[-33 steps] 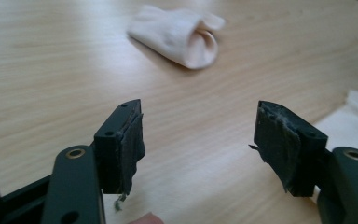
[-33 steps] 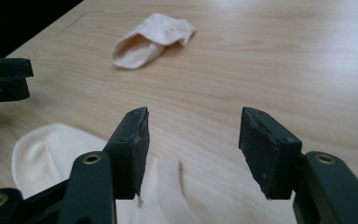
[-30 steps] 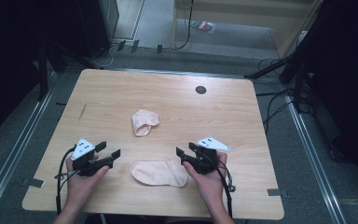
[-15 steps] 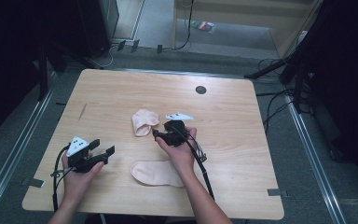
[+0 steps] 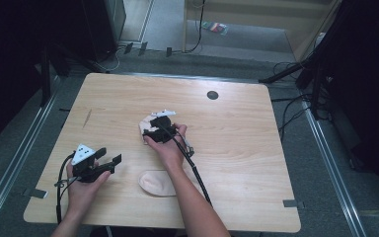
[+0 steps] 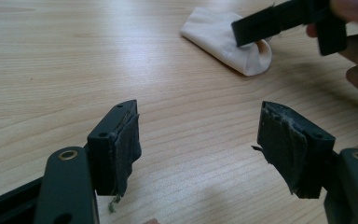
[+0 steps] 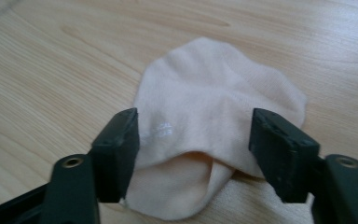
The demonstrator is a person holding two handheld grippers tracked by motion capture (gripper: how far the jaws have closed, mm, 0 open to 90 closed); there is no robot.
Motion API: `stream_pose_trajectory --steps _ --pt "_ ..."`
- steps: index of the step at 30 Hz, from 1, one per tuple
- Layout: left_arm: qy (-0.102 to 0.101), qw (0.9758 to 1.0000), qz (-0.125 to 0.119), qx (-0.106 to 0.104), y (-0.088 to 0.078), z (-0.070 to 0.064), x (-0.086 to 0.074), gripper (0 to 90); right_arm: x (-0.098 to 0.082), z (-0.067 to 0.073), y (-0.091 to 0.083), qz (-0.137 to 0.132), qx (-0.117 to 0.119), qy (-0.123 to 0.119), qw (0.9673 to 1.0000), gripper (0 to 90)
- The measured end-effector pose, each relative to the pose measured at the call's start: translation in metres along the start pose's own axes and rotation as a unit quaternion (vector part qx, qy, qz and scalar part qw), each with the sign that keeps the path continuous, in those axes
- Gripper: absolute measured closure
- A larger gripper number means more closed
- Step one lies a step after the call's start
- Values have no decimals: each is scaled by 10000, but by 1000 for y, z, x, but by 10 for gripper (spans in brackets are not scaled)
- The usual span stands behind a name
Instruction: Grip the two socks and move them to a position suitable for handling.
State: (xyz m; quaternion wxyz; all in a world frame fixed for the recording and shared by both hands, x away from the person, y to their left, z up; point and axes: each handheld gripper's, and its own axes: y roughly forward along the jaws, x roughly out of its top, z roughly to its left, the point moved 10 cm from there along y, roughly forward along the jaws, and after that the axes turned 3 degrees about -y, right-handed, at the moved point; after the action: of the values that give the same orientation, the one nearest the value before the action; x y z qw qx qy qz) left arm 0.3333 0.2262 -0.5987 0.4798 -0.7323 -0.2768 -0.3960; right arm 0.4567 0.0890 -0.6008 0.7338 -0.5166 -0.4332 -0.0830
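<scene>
From the high view, two pale peach cotton socks lie on the light wooden table [image 5: 256,148]: a crumpled sock [image 5: 144,129] at mid-table under the right gripper [image 5: 154,127], and a flat sock [image 5: 154,182] near the front edge. The left gripper [image 5: 109,159] hovers spread and empty.

In the left gripper view, its jaws stand wide over bare wood.

In the right gripper view, the jaws, just opening, straddle the crumpled sock's cuff, not pinching.

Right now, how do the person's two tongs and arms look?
Both tongs, left and right, are black with a white-grey three-cornered plate on top and a black cable trailing back. The left pads carry frayed dark tape. The forearms are bare; no sleeves show.
</scene>
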Motion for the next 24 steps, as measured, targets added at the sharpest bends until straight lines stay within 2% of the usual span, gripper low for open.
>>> stream_pose_trajectory --steps 2,4,5,6,8,10,13,16,21,24 --pt "-3 10000 0 0 0 0 0 305 -6 1 6 184 -197 -44 9996 421" --pt "-4 10000 12 7 0 0 0 307 -7 -1 7 176 -395 -182 9989 595" --pt "-2 10000 15 8 0 0 0 307 -8 -2 5 207 -423 -210 9987 721" --pt "1 10000 17 9 0 0 0 307 -8 -1 4 235 -356 -184 9989 782" --pt "0 10000 18 11 0 0 0 308 -8 -5 1 279 -375 -147 9988 807" --pt "-14 10000 10 4 0 0 0 309 -4 -11 -8 147 -360 -64 9992 812" --pt "-25 10000 3 10 0 1 0 309 6 -24 -33 -106 -363 39 9993 813" --pt "-11 10000 6 14 0 0 0 310 8 -47 -63 -294 -524 56 9982 813" --pt "12 10000 3 45 1 0 0 311 -15 -89 -95 -271 -813 283 9959 813" --pt "1 10000 3 51 1 0 0 312 -37 -103 -103 -196 -881 393 9951 811"
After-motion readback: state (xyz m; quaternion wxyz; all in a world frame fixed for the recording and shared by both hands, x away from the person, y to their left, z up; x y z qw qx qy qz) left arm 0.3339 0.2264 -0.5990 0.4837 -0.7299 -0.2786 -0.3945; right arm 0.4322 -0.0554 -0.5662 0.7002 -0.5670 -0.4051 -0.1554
